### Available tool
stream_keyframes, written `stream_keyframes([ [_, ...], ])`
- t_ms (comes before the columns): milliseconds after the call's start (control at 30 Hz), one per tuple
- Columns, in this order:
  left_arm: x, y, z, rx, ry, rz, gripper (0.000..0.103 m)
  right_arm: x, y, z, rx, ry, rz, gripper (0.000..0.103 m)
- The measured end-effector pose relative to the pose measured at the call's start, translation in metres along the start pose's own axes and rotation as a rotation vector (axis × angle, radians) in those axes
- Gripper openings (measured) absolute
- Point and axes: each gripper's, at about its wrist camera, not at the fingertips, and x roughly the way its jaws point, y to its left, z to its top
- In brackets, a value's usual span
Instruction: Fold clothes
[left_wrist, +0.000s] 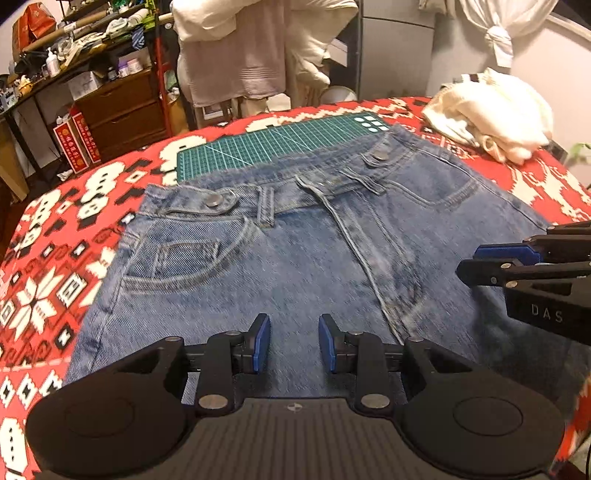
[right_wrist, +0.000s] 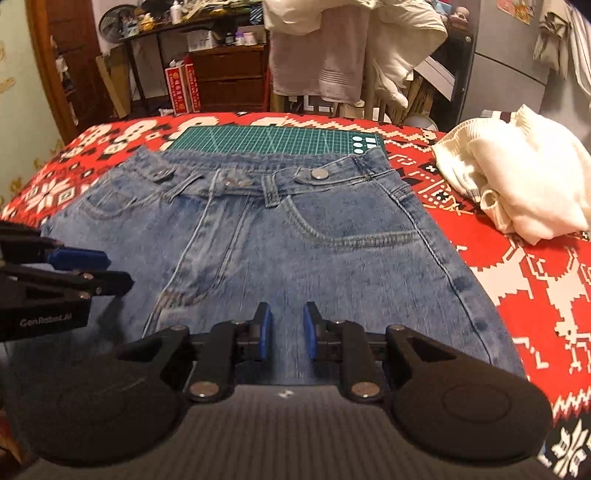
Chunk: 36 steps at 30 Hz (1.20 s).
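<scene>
Both tools, left tool (left_wrist: 294, 343) and right tool (right_wrist: 287, 329), are hovering parted and empty above the jeans (left_wrist: 295, 243), which are lying flat before the green cutting mat (left_wrist: 273, 142). Denim is looking heavy, stiff; waistband (right_wrist: 258, 181) corners seem good holds. Legs are being cut off.

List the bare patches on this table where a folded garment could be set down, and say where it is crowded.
Free: red cloth left of the jeans; cloth right of the jeans, nearer than the white garment. Crowded: the centre under the jeans, the far strip holding the green mat, and the far right corner.
</scene>
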Motion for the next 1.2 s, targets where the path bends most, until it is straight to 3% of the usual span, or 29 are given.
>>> stream_keyframes([
  [267,-0.026,-0.017,-0.034,0.043,0.005,0.011,0.029,-0.036,0.013,-0.041,-0.043,0.023,-0.018,0.022],
  [367,-0.036,-0.022,-0.046,0.046,0.011,0.011,0.029,-0.049,0.018,-0.054,-0.067,0.028,-0.02,0.027],
  [600,-0.055,-0.031,-0.068,0.067,0.022,0.019,0.029,-0.071,0.022,-0.076,-0.037,0.03,-0.001,0.026],
  [900,-0.055,-0.035,-0.048,0.034,-0.037,0.007,0.024,-0.06,0.034,-0.042,-0.041,-0.074,0.029,0.008],
  [1067,-0.041,-0.028,-0.036,-0.027,-0.013,-0.026,0.023,-0.03,0.037,-0.027,-0.033,-0.042,0.023,0.0],
  [1200,-0.032,-0.024,-0.033,-0.059,0.013,-0.047,0.022,-0.021,0.041,-0.03,-0.051,-0.035,0.013,0.0],
])
